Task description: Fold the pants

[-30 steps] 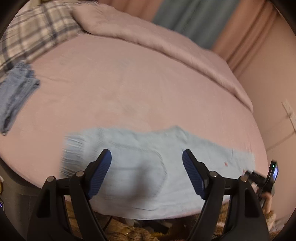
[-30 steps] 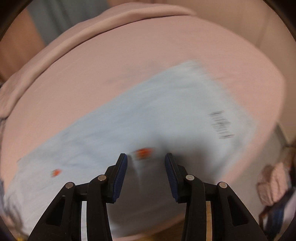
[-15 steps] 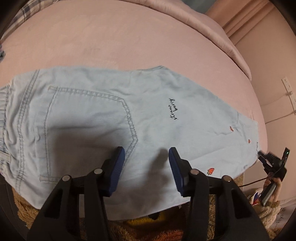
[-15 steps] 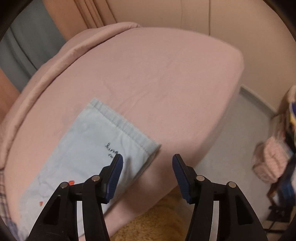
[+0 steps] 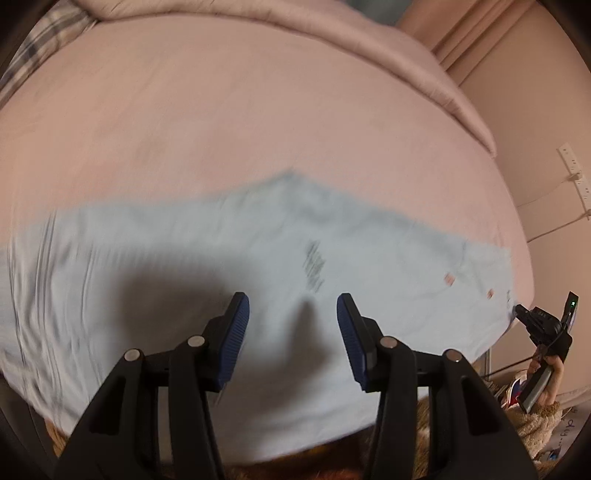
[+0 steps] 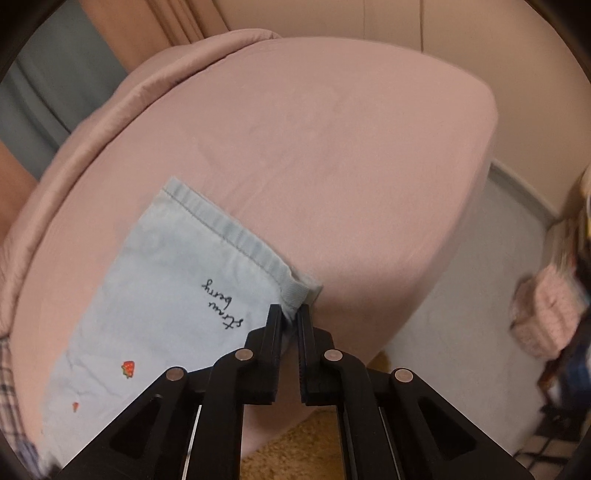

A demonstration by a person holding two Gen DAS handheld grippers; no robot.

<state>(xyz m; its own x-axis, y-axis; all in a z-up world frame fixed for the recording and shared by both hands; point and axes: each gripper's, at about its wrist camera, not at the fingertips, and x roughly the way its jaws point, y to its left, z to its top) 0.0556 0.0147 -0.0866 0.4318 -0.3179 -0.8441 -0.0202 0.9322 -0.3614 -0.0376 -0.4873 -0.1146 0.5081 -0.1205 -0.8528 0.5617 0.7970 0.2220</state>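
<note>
Light blue denim pants (image 5: 258, 258) lie flat along the near edge of the pink bed (image 5: 258, 110), blurred by motion. My left gripper (image 5: 291, 325) hovers over their middle, open, with nothing between its blue pads. In the right wrist view the leg end of the pants (image 6: 166, 295) shows black script and small strawberries. My right gripper (image 6: 290, 314) is closing, and its jaws pinch the near corner of the hem. That right gripper (image 5: 517, 308) also appears at the far right of the left wrist view, held by a hand at the pants' leg end.
A rolled pink duvet (image 5: 369, 44) runs along the bed's far side and a plaid blanket (image 5: 48, 33) lies at the far left corner. A brown fluffy rug (image 6: 314, 435) sits below the bed edge. Grey floor and a pink bag (image 6: 546, 321) are to the right.
My right gripper slid to the hem corner and narrowed from half open to a pinch on it. My left gripper narrowed early on and moved along the pants, which now look blurred.
</note>
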